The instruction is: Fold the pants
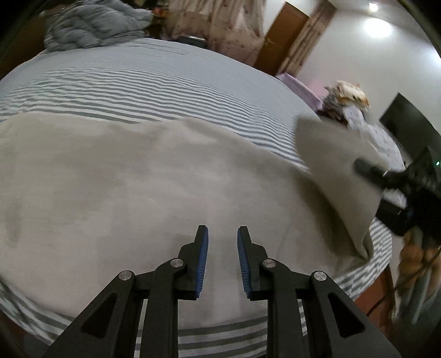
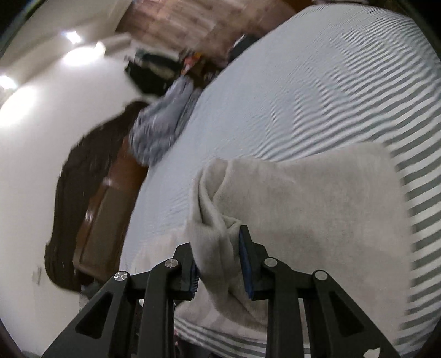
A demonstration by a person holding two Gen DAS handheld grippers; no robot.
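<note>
The grey pants (image 1: 124, 179) are lying spread across the near part of the bed (image 1: 154, 82), reaching to its near edge; the striped sheet is showing bare beyond them toward the far edge. The left tool (image 1: 222, 234) is hovering above the spread fabric near the bed's near edge; its jaws are standing narrowly apart with nothing between the blue pads (image 1: 203, 258). The right tool (image 2: 217, 239) is gripping a bunched fold of the pants (image 2: 303, 198); the cloth is filling the gap between its pads (image 2: 246, 264) and draping over the left finger. In the left wrist view, the right tool (image 1: 366, 168) is appearing blurred at the bed's right side, holding one end of the pants (image 1: 330, 176) raised off the sheet. A crumpled blue quilt (image 1: 91, 24) is lying at the far left corner of the bed.
</note>
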